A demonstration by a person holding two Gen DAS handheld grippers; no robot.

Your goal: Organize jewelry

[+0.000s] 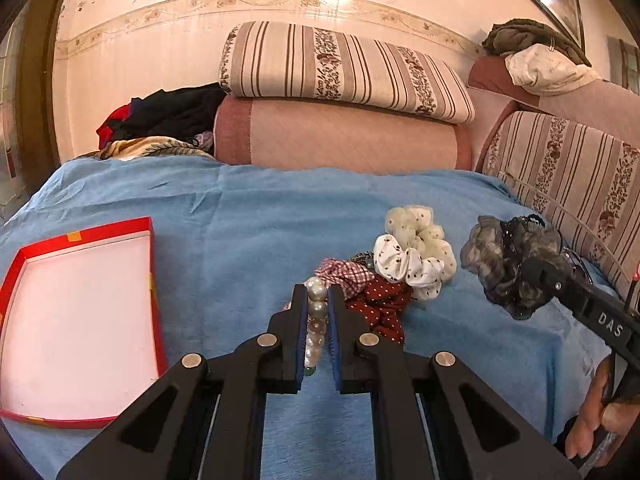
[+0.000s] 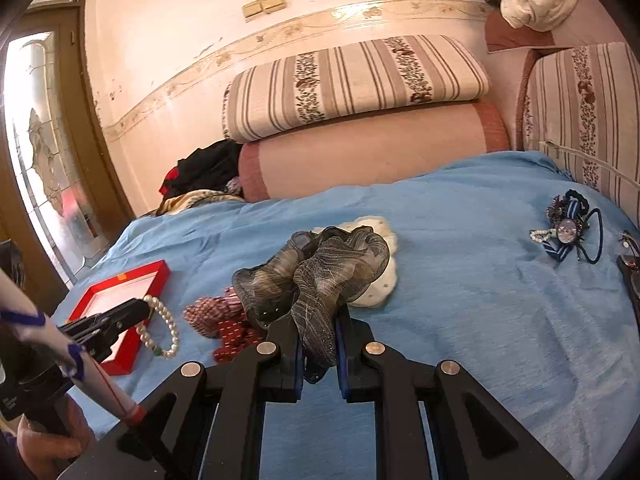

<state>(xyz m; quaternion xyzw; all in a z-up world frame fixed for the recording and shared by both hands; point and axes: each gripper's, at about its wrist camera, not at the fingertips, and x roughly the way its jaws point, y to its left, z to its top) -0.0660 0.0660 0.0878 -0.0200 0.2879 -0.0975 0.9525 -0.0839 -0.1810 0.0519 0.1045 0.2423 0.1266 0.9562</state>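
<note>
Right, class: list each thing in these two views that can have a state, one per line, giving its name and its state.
Left claw: shut on the pearl bracelet.
Pearl bracelet: gripped, hanging as a loop.
Right claw: shut on the grey scrunchie.
Grey scrunchie: gripped, bunched up.
Red box: open, nothing inside.
Scrunchie pile: heaped on the blue blanket.
Hair ties: lying apart on the blanket.

Facing pink wall (image 1: 160, 60) beyond jaws, striped cushion (image 1: 344, 68) lying ahead, glass door (image 2: 44, 152) glowing left.
</note>
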